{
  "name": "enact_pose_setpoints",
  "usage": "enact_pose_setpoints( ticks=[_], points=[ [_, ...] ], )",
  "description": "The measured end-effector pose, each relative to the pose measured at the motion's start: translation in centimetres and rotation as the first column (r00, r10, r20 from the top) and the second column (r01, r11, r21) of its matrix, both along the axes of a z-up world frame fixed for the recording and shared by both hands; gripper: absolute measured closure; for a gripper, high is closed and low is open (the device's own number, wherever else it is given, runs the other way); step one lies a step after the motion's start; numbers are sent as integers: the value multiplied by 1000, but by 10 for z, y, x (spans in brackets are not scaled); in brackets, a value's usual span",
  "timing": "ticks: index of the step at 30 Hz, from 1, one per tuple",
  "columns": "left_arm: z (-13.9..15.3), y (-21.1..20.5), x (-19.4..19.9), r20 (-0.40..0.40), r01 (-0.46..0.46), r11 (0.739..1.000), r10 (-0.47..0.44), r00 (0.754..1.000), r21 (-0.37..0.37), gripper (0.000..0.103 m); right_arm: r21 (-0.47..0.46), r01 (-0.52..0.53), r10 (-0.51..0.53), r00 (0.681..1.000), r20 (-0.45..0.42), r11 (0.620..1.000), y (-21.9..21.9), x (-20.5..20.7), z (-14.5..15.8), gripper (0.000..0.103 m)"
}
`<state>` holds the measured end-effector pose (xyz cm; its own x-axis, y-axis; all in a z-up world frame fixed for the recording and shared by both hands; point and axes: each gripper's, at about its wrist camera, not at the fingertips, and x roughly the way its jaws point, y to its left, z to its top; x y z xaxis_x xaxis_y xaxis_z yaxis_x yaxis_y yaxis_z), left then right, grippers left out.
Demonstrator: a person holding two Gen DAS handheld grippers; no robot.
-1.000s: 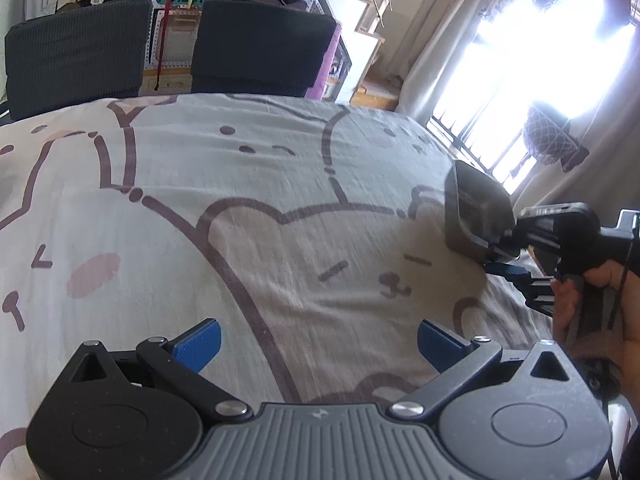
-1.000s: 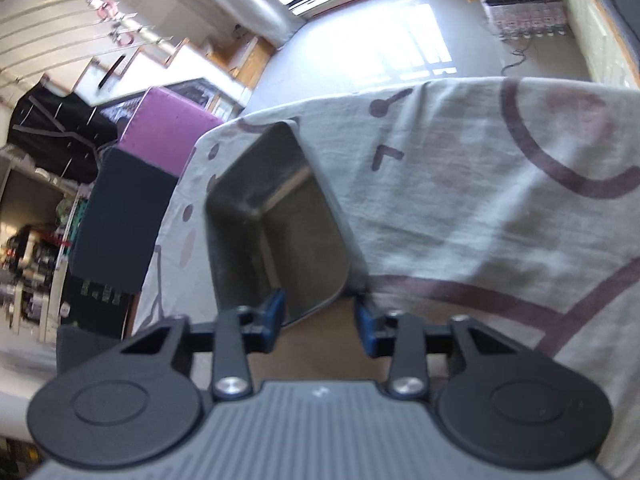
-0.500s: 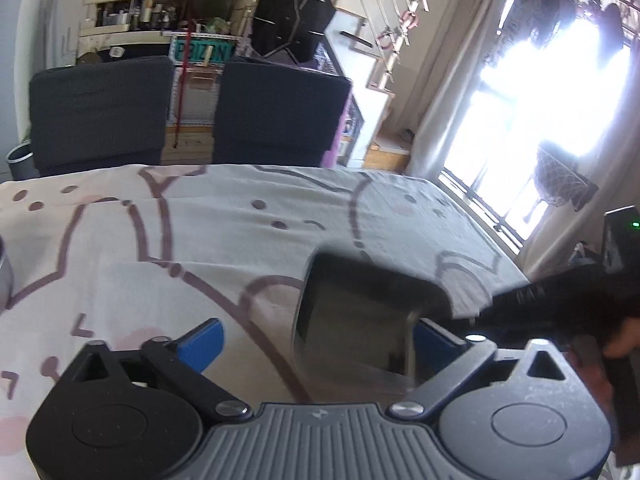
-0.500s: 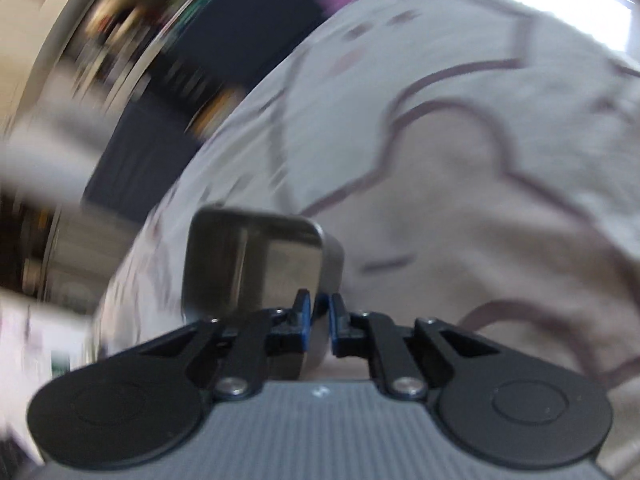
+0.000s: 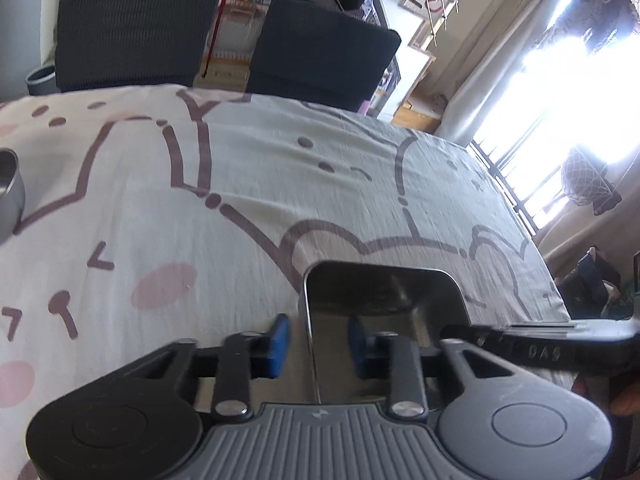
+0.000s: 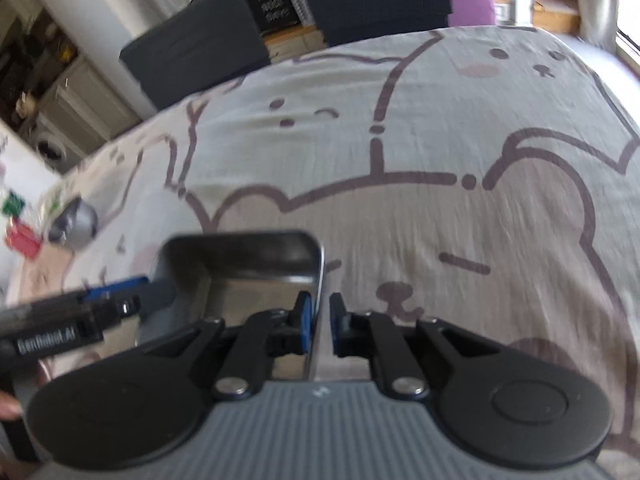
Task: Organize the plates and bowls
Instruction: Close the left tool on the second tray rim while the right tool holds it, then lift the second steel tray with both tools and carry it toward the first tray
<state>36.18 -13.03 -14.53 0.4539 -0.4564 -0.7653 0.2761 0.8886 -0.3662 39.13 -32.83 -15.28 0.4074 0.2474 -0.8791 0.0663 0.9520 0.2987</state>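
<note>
A square steel dish (image 5: 384,300) is held over the bear-print tablecloth (image 5: 240,184) near the front. My right gripper (image 6: 320,324) is shut on its right wall; the dish also shows in the right wrist view (image 6: 244,264). My left gripper (image 5: 316,344) straddles the dish's left wall with its blue pads a little apart from the metal, one pad outside and one inside. The left gripper shows from the side in the right wrist view (image 6: 120,300). A round steel bowl (image 5: 10,192) stands at the table's left edge, also seen in the right wrist view (image 6: 76,222).
Two dark chairs (image 5: 132,32) stand behind the table's far edge. A bright window (image 5: 560,120) and a curtain are on the right. Small coloured items (image 6: 20,224) lie at the table's left end.
My right gripper has carried the dish from the table's right edge to the front middle. My left gripper has narrowed from wide open and now has the dish's left wall between its pads.
</note>
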Motion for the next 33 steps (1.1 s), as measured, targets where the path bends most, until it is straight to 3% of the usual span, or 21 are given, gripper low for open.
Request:
enact_pose_setpoints(
  ticks=[3, 7, 11, 14, 22, 33],
  points=[
    [-1, -2, 1, -9, 0, 1000, 0, 1000, 14, 85, -24, -24, 24, 1000, -18, 999, 3, -3, -2, 89],
    [-1, -4, 1, -20, 6, 998, -4, 1000, 60, 98, -37, -22, 23, 999, 34, 999, 7, -9, 5, 89],
    [0, -4, -1, -38, 19, 997, -16, 999, 75, 97, -68, -23, 26, 999, 43, 997, 10, -10, 8, 97],
    [7, -5, -6, -14, 35, 995, -34, 999, 96, 97, -84, -16, 19, 999, 38, 996, 14, -9, 9, 98],
    [44, 6, -27, 52, 0, 999, -2, 999, 41, 97, -70, -4, 12, 994, 111, 998, 13, -28, 41, 98],
    [96, 23, -80, 127, 18, 1000, -18, 992, -2, 97, -73, 25, -8, 974, 225, 997, 27, -90, 107, 98]
  ],
)
